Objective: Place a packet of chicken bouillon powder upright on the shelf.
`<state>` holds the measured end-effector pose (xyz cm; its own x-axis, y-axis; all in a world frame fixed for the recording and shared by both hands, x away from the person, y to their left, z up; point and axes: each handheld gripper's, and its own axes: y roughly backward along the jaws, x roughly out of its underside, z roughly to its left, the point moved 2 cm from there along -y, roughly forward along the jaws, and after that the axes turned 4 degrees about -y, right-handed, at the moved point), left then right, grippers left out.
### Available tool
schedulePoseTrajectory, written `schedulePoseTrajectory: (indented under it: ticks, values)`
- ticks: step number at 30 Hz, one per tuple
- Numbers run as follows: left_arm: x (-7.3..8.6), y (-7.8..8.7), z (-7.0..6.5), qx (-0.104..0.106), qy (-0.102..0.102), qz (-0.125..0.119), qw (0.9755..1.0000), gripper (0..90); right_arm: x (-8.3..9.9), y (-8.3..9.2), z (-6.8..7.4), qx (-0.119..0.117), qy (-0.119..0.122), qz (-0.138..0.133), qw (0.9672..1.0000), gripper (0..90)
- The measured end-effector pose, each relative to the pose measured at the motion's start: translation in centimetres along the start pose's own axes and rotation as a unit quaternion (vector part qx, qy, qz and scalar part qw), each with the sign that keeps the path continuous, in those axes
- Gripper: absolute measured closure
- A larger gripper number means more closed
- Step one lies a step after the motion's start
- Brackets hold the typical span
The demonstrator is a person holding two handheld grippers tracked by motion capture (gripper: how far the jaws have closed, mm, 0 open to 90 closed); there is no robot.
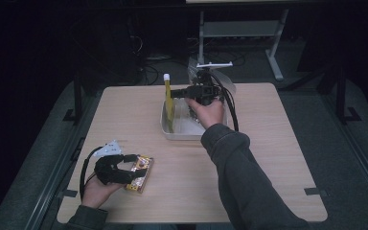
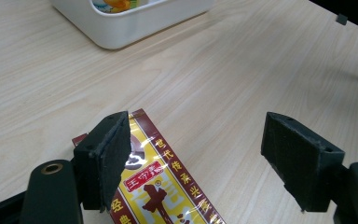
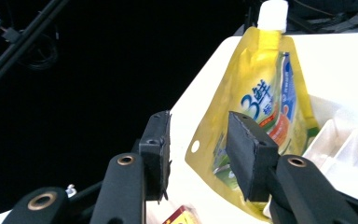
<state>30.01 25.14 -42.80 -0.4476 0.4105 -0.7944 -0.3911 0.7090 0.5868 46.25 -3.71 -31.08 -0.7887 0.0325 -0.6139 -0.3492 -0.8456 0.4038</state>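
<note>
Left gripper [image 1: 135, 168] sits at the lower left of the high view, held low over the wooden table [image 1: 268, 158] by the person's left hand [image 1: 95, 191]. Its jaws stand wide apart. In the left gripper view a flat red and yellow packet [image 2: 161, 186] lies on the table at bottom centre; the left-hand jaw hangs over the packet's edge, the right-hand jaw is well clear of it over bare wood. No pad presses on the packet. In the high view the packet [image 1: 140, 173] lies just beside the jaw tips, near the table's front left edge.

Right gripper [image 1: 178, 92] is at upper centre of the high view, held by the right hand [image 1: 207, 111] over a white tray [image 1: 182, 134] on the far half of the table. A yellow spouted pouch [image 1: 168, 103] with a white cap stands upright in the tray's left end, leaning against its wall. In the right gripper view the pouch [image 3: 261, 98] fills the upper right; the right-hand jaw is in front of its printed face and the left-hand jaw stands off to the left of its edge, with a visible gap between pad and pouch. The jaws are parted and not pressing on the pouch. Whether the right-hand pad touches the pouch cannot be determined.

The two grippers are well apart, one at each end of the working area. The tray's corner [image 2: 121, 32] shows at the top of the left gripper view.
</note>
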Motion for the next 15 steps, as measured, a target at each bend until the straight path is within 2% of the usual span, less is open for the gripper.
schedulePoseTrajectory:
  ticks: [5, 9, 15]
  values:
    - [0.1, -0.1, 0.1, -0.007, -0.005, 0.008, 0.9999, 23.2, 0.4, 0.3, -0.1, -0.009, -0.001, 0.006, 0.9999, 58.9]
    - [0.2, 0.0, 0.1, -0.01, 0.001, 0.006, 0.9999, 21.6, 0.7, 0.6, 0.0, -0.011, 0.002, 0.011, 0.9999, 58.5]
    - [0.6, -0.3, 0.1, -0.027, -0.006, 0.021, 0.9994, 20.4, 1.3, 0.9, -0.2, -0.018, 0.0, 0.016, 0.9997, 57.7]
